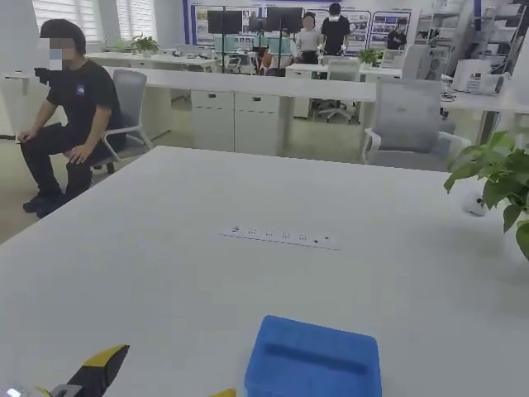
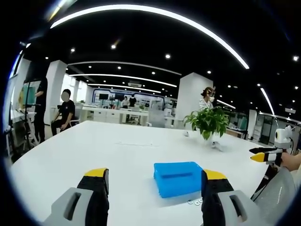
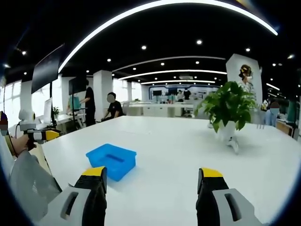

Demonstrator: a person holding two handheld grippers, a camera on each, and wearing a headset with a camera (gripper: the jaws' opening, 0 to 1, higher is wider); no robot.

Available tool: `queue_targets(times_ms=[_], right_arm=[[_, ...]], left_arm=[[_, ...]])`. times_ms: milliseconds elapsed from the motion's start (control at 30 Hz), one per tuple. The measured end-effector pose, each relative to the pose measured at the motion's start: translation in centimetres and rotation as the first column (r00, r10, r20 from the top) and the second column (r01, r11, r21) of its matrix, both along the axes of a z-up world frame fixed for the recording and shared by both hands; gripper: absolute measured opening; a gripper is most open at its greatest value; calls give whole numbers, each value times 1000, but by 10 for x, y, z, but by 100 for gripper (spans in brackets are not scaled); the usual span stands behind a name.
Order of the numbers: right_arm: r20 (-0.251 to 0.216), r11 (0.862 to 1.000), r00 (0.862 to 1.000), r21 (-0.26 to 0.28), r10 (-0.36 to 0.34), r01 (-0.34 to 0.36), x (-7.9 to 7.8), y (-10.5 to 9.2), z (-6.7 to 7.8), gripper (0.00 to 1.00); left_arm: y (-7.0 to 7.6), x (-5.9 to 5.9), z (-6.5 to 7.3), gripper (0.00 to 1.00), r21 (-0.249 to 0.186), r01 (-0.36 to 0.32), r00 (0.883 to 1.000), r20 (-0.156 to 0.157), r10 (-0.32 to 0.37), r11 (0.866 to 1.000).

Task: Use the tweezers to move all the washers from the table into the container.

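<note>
White tabletop [image 1: 165, 248]; potted plant [image 1: 496, 178], right edge; blue container [image 1: 314, 360], lower centre; left gripper [image 2: 155, 173] and right gripper [image 3: 152, 171], jaws apart over the tabletop; washers [image 2: 195, 202], lower right, just beside the container.

No legible text, far wall posters [image 1: 378, 23] too blurred
</note>
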State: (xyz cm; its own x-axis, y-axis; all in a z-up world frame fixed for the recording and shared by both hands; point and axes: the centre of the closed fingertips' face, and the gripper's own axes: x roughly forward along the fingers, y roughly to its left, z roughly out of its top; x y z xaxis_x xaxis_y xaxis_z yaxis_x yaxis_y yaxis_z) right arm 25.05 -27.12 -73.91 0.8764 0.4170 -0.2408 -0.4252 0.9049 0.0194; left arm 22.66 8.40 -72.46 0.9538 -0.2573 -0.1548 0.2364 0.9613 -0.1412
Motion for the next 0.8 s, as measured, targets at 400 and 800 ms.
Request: queue_targets(times_ms=[400,800], right_arm=[[-7,1000,1000,-10,4,-4,-1,4,0,79],[-221,955,956,-181,192,-233,-20,32,-26,65]], left_arm=[[2,0,3,81,-14,-9,1000,13,9,1000],[-3,-3,-16,77,-140,69,987,-136,-88,988]])
